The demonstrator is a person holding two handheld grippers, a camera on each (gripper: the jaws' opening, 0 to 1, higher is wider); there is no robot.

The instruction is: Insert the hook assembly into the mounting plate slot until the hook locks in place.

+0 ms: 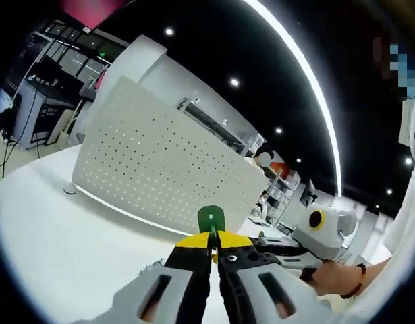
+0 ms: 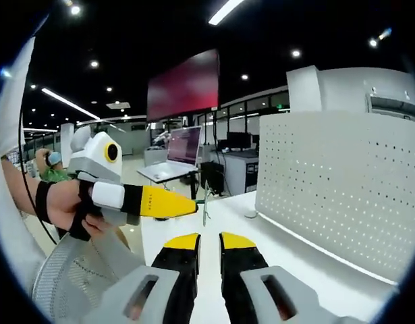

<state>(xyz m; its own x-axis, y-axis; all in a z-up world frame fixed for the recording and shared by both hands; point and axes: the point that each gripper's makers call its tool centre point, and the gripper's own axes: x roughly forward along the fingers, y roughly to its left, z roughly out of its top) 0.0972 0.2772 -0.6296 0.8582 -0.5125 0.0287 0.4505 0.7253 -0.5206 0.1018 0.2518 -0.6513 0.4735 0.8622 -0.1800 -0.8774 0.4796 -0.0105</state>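
In the left gripper view, the left tool [image 1: 213,251] has its yellow-tipped jaws pressed together on a small green hook piece [image 1: 211,219], which stands up from the jaw tips. Beyond it, well apart, the white perforated mounting plate [image 1: 163,160] stands upright on the white worktop [image 1: 65,236]. At the lower right of this view, a hand [image 1: 330,277] holds the right tool's handle.

In the right gripper view, the right tool [image 2: 209,244] has its jaws standing a little apart with nothing between them. The left tool [image 2: 187,205] comes in from the left, held by a hand [image 2: 72,206], and a thin edge-on piece [image 2: 204,204] hangs at its tip, just above and ahead of the right tool's jaws. The perforated plate [image 2: 342,182] stands to the right, apart from both tools. An open laptop [image 2: 177,154] sits on a table behind.
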